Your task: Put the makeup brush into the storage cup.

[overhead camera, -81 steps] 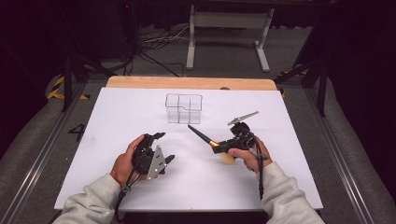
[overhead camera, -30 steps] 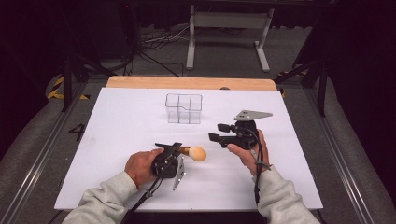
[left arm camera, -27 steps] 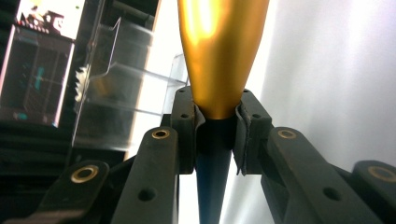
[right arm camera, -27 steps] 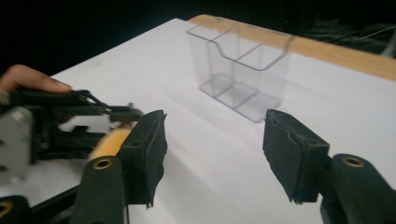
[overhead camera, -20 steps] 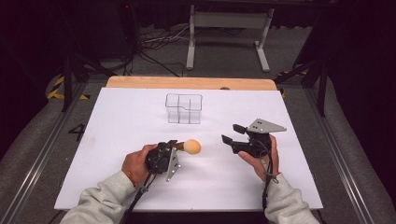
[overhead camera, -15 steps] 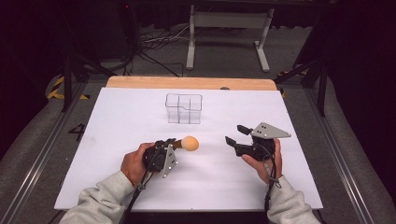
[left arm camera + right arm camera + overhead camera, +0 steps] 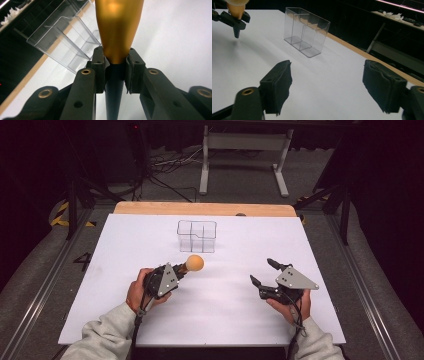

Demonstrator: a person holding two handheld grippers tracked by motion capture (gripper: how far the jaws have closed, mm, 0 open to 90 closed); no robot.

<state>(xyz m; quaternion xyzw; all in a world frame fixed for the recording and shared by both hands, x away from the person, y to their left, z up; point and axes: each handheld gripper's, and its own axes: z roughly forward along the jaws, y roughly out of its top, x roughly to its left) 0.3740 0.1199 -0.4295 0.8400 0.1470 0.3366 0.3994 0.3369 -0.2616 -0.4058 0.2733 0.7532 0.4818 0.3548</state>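
Left hand-held gripper (image 7: pixel 181 269) clamping orange-headed tool (image 7: pixel 194 263), its top cropped close-up, right hand-held gripper (image 7: pixel 263 273) spread empty

Grey sleeves (image 7: pixel 102 335); black grippers, brass screws (image 7: pixel 86 72).

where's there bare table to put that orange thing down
Bare white table lies left of the clear organizer, and between the left gripper holding the orange-headed tool and the open right gripper. Nothing is crowded; the organizer alone stands at the far middle.
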